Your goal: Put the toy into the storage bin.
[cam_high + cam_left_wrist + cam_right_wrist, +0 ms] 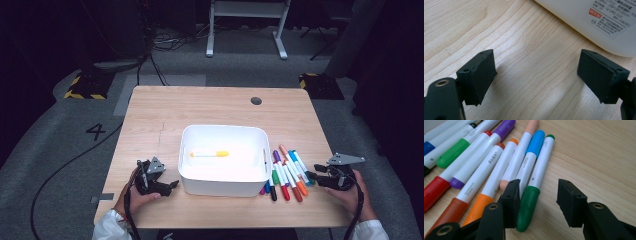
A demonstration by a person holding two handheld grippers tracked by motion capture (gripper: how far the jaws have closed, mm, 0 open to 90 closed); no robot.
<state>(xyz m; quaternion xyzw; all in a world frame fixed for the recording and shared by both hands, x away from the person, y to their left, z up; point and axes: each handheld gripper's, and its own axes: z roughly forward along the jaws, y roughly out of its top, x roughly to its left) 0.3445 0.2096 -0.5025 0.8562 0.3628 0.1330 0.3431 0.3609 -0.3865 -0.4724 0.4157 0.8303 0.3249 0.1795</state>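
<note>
Markers (pixel 499 167), smooth white plastic barrels with coloured caps, lie beside the glossy white tub (pixel 222 180); right gripper (pixel 537 202) gapes around the green-capped one (pixel 534 187), left gripper (pixel 536 75) gapes over bare wood.

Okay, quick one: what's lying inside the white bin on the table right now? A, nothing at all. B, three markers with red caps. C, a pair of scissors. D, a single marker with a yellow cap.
D: in the high view the white bin holds one marker with a yellow cap, lying on its floor, while the other markers lie in a row on the table to the bin's right.
</note>
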